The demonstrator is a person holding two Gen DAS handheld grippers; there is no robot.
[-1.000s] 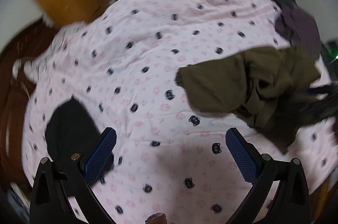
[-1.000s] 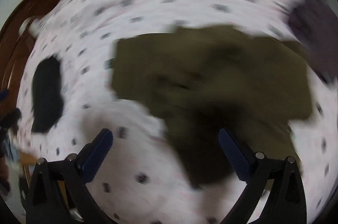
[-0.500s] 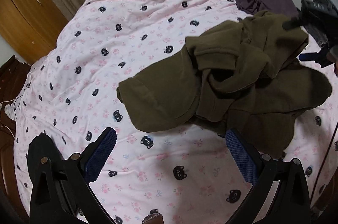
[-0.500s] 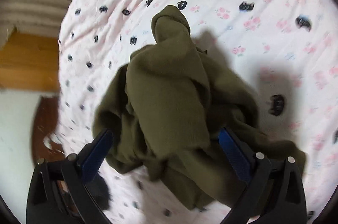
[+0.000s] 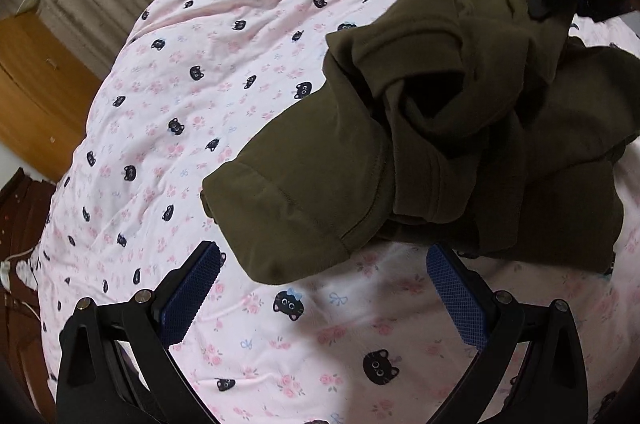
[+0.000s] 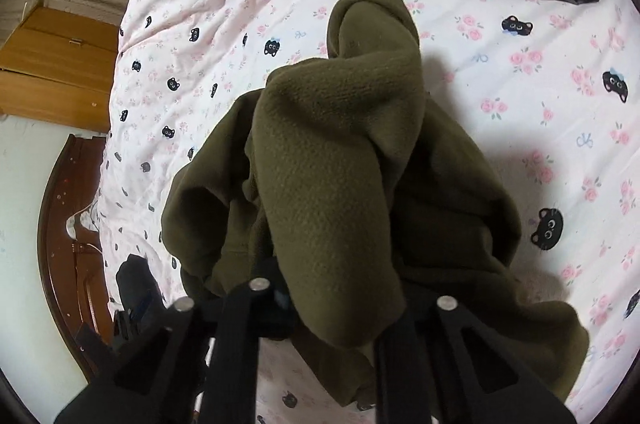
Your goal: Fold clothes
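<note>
Olive fleece garment [image 5: 460, 127]: crumpled on pink cat-print bedspread [image 5: 224, 71], frame centre-right | right gripper [image 6: 320, 308]: jaws closing, clamped on fleece at lower centre | left gripper [image 5: 322, 288]: spread wide, empty, sleeve end just above.

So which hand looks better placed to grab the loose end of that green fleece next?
The left. Its gripper is open just short of the olive fleece, whose free end lies between its fingers. The right gripper is closing on another bunch of it.

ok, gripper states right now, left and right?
Left gripper: open, nothing between the pads, hovering by the crumpled olive-green fleece garment.
Right gripper: jaws closing on a fold of that garment.
</note>
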